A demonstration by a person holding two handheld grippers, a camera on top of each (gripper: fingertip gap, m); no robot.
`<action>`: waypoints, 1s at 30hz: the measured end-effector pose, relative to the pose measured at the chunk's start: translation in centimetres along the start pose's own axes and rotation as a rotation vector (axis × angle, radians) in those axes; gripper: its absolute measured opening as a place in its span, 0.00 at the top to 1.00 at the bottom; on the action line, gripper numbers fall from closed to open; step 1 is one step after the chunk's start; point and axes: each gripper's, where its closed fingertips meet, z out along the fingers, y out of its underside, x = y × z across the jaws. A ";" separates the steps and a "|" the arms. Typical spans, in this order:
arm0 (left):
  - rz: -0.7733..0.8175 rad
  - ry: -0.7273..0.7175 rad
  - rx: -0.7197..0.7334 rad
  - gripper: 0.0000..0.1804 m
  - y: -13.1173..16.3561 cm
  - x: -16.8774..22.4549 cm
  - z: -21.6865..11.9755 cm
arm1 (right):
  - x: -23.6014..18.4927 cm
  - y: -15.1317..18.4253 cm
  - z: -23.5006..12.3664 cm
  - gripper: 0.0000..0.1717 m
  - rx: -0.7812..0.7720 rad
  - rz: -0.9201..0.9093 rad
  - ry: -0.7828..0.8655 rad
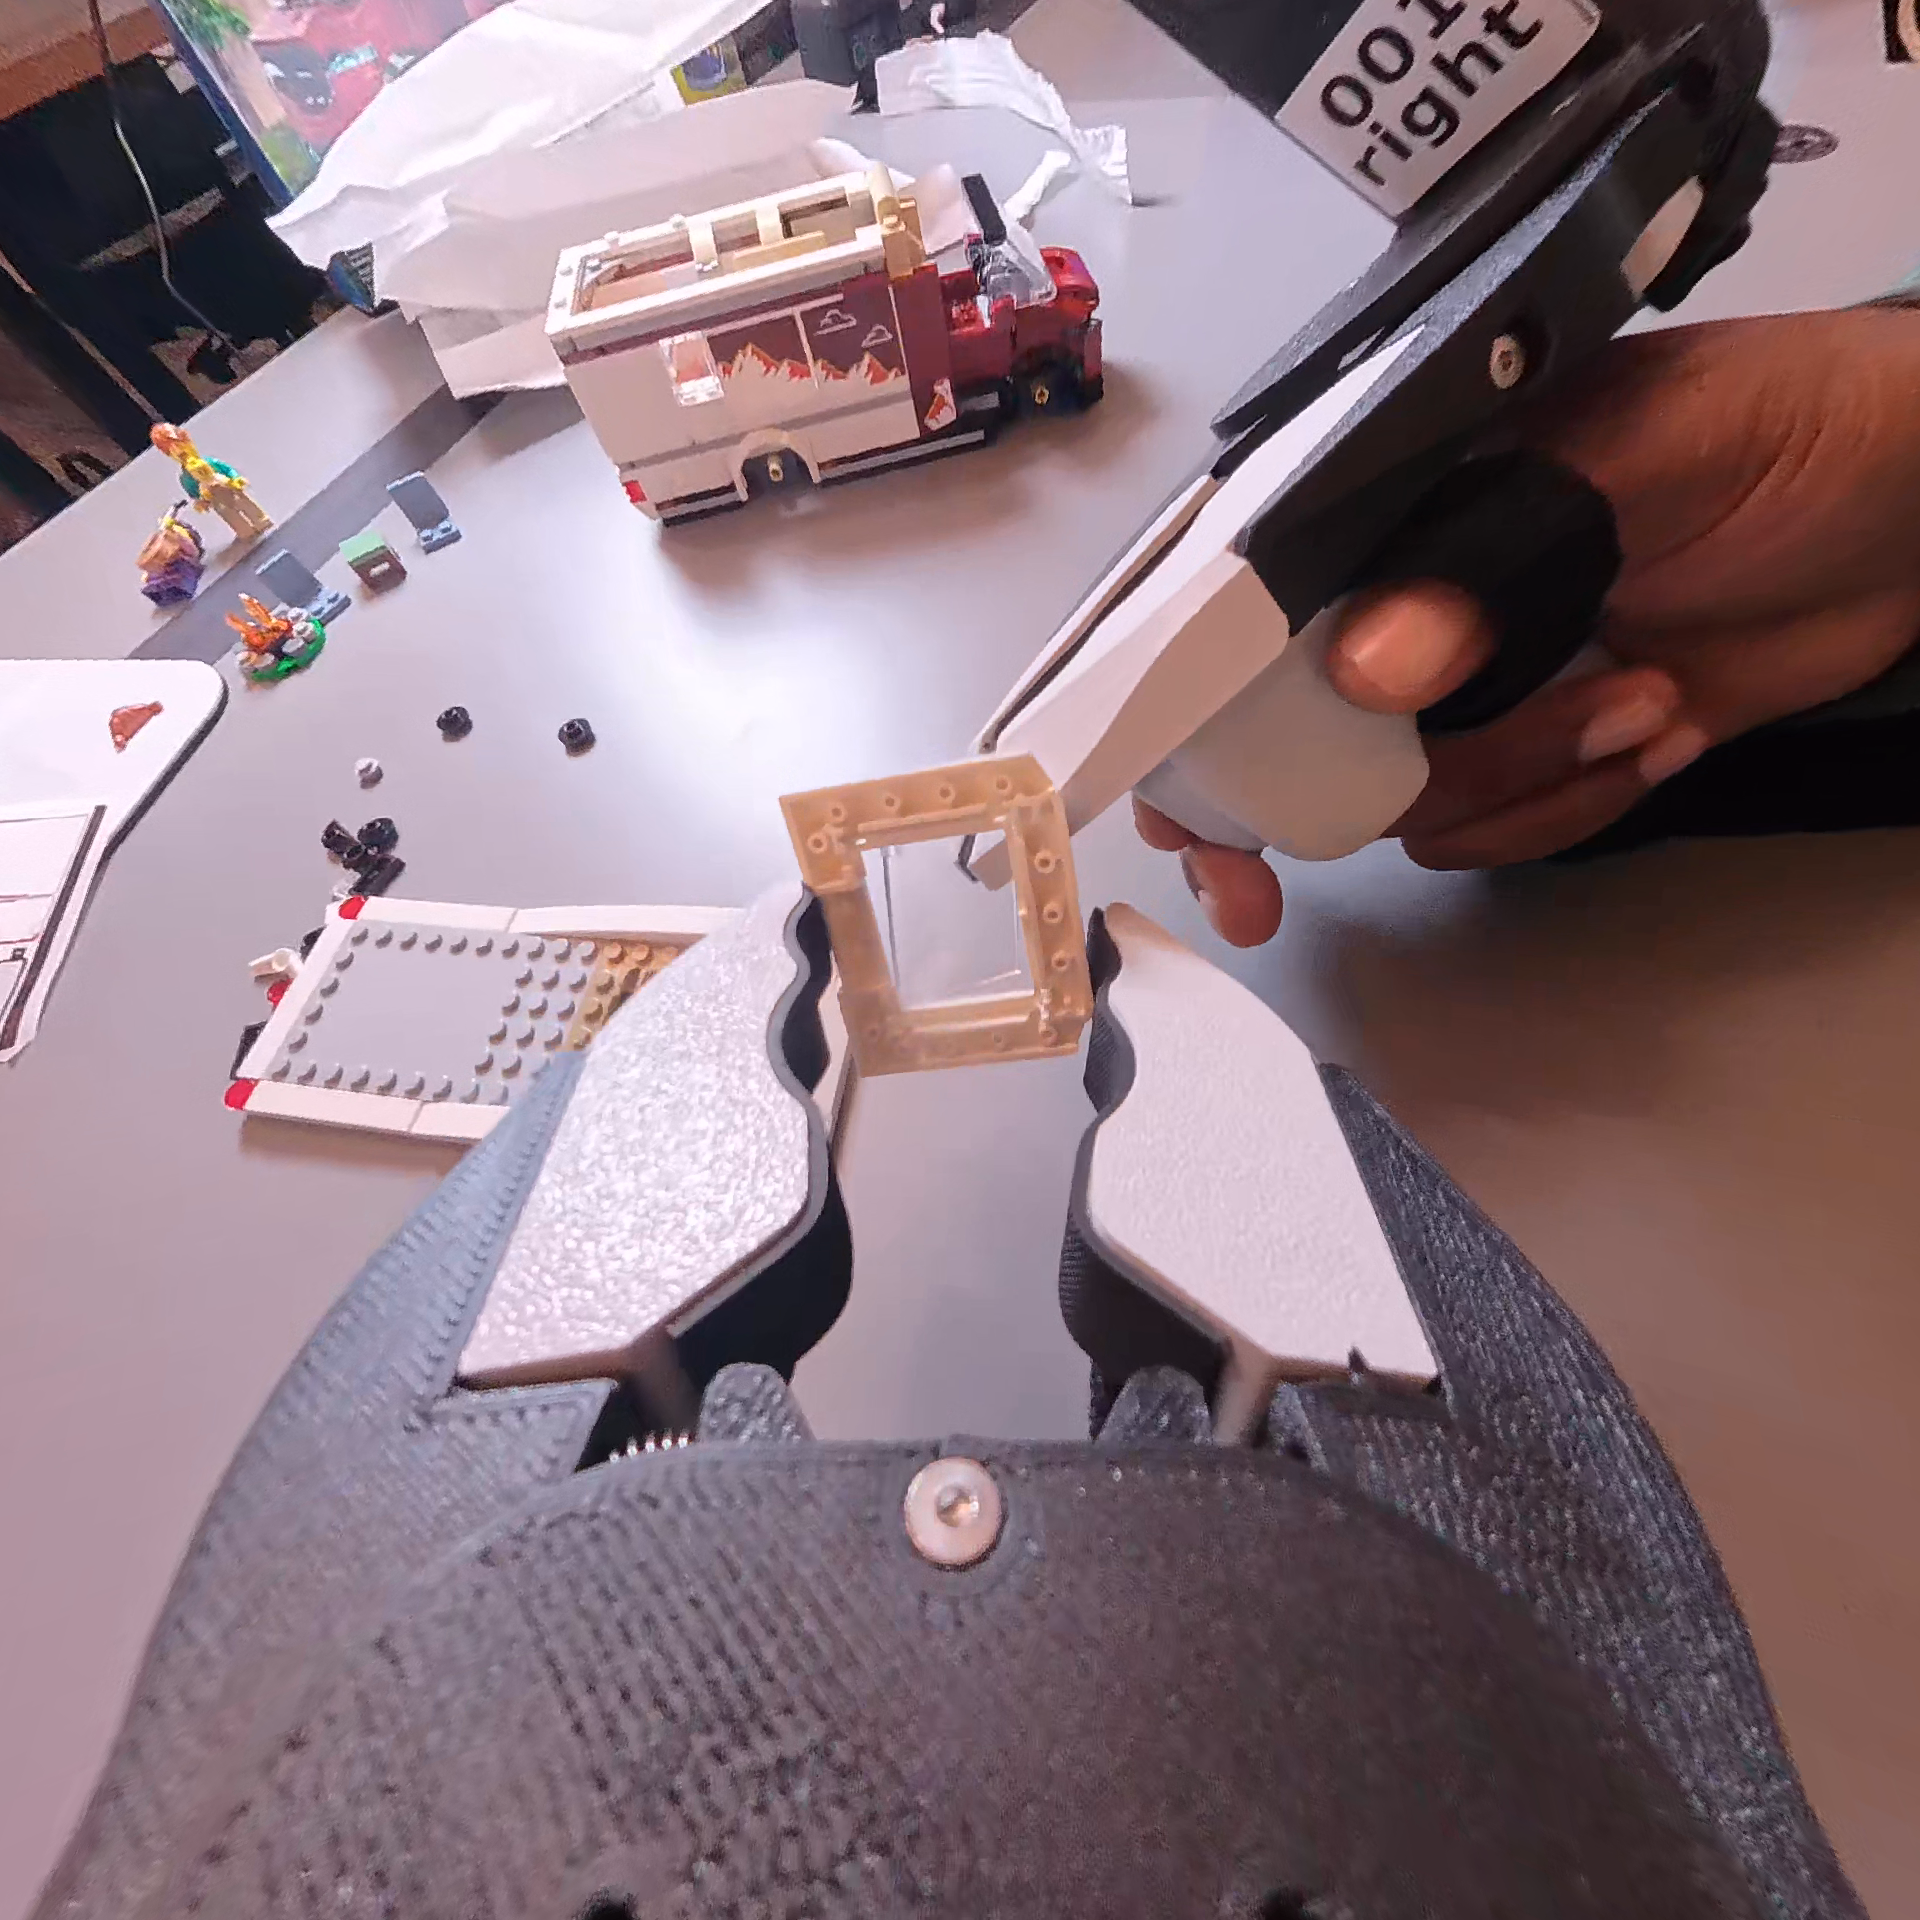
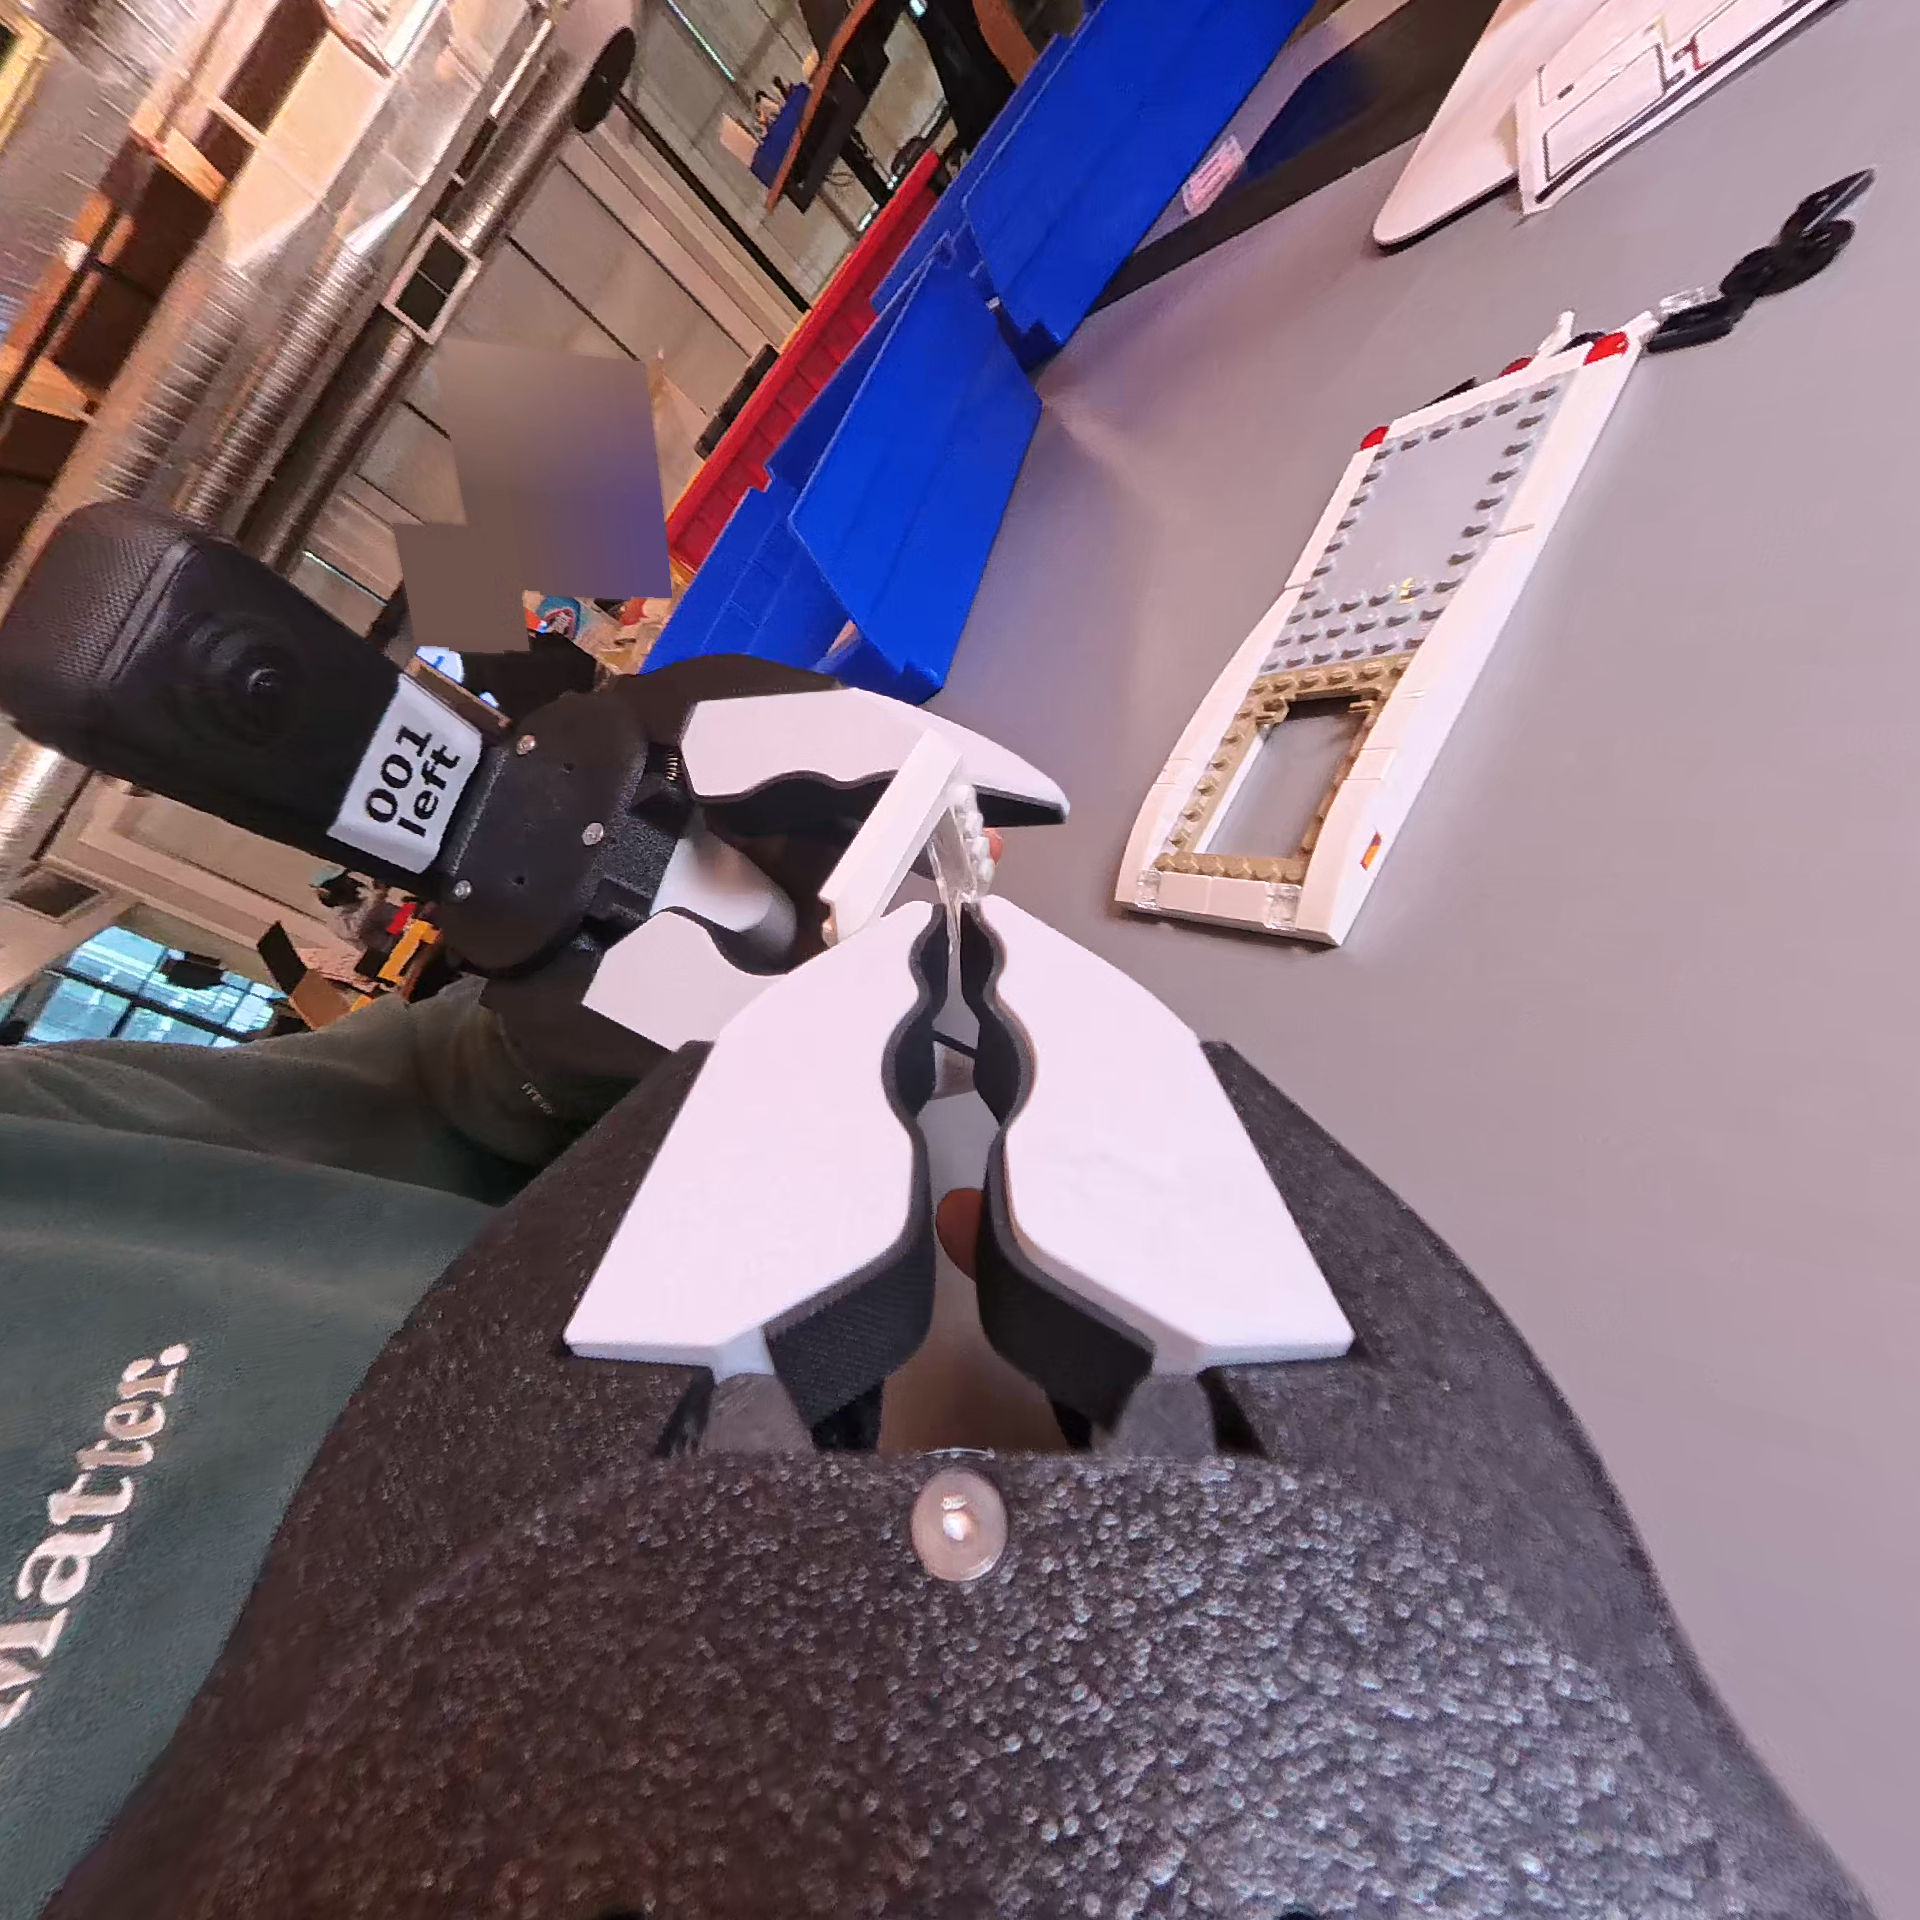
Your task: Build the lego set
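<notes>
In the left wrist view my left gripper (image 1: 956,935) is shut on a square tan brick frame (image 1: 1055,904) with a clear window pane (image 1: 940,914) and holds it above the grey table (image 1: 1455,1143). One pad is on each side of the frame. My right gripper (image 1: 977,852) comes in from the upper right, shut on the pane's edge. In the right wrist view my right gripper (image 2: 951,920) pinches the clear piece (image 2: 961,862). That piece sits on the frame's white side (image 2: 894,831), between the left gripper's fingers (image 2: 831,738).
A white and grey studded roof plate (image 1: 447,1018) with a tan-rimmed opening (image 2: 1299,779) lies on the table to the left. A red and white brick camper van (image 1: 821,353), minifigures (image 1: 208,488), small black parts (image 1: 364,836), a printed sheet (image 1: 42,883) and blue bins (image 2: 935,416) lie farther off.
</notes>
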 end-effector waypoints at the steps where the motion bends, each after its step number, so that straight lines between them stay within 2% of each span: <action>1: 0.003 -0.003 -0.006 0.73 0.2 0.0 0.1 | 0.1 0.1 0.1 0.99 -0.004 -0.007 0.013; 12: 0.020 -0.017 -0.011 0.75 0.7 -0.3 0.4 | 0.6 0.7 0.4 0.99 -0.034 -0.029 0.049; 15: 0.002 0.026 0.042 0.75 0.0 -0.2 0.1 | 0.0 0.3 0.2 0.99 -0.025 -0.118 0.052; 18: -0.041 0.095 0.111 0.71 -1.0 0.2 -0.3 | -0.1 -0.2 -0.2 0.99 -0.061 -0.406 0.151; 20: -0.078 0.167 0.134 0.67 -1.2 0.8 -0.7 | -0.2 -0.7 -0.7 0.99 -0.070 -0.653 0.246; 22: -0.094 0.194 0.143 0.67 -1.1 0.7 -0.8 | 0.0 -1.2 -1.3 1.00 -0.093 -0.918 0.361; 25: -0.070 0.220 0.131 0.67 -0.9 1.3 -0.7 | 1.2 -0.7 -1.7 1.00 -0.246 -1.352 0.537; 30: 0.139 0.169 -0.069 0.73 2.2 2.1 0.7 | 3.4 2.7 -1.7 0.99 -0.597 -1.661 0.571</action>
